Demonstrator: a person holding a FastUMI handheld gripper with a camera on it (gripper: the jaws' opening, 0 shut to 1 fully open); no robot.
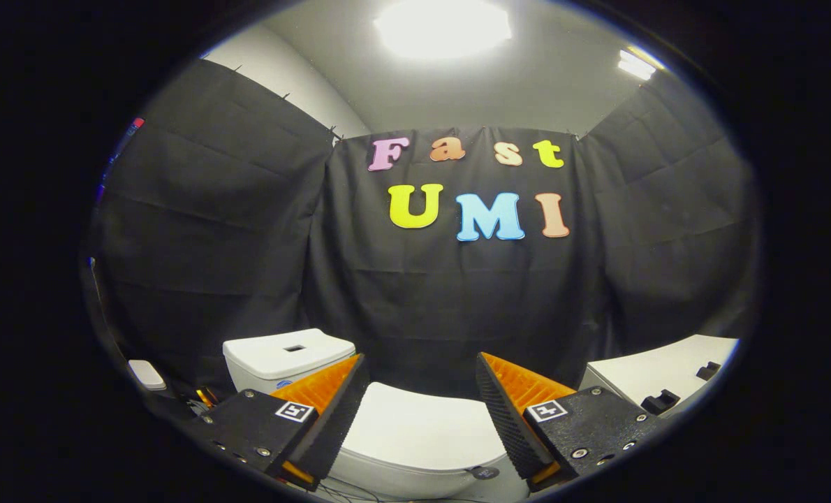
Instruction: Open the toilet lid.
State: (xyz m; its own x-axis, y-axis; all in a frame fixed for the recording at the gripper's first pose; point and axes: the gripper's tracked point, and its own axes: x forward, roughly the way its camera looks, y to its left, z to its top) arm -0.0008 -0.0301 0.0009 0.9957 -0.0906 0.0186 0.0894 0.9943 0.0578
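Note:
A white toilet stands low ahead, its lid (422, 429) lying flat and closed. The white cistern (286, 356) rises behind it, partly hidden by my left finger. My gripper (421, 369) hovers above the lid with its jaws wide apart and nothing between them. The lid shows through the gap between the fingers and just beyond them. I cannot tell how far the fingers are above it.
A white cabinet top (667, 374) with dark handles lies to the right of the toilet. A small white object (146, 375) sits on the left by the black cloth wall. Cables run on the floor in front of the bowl.

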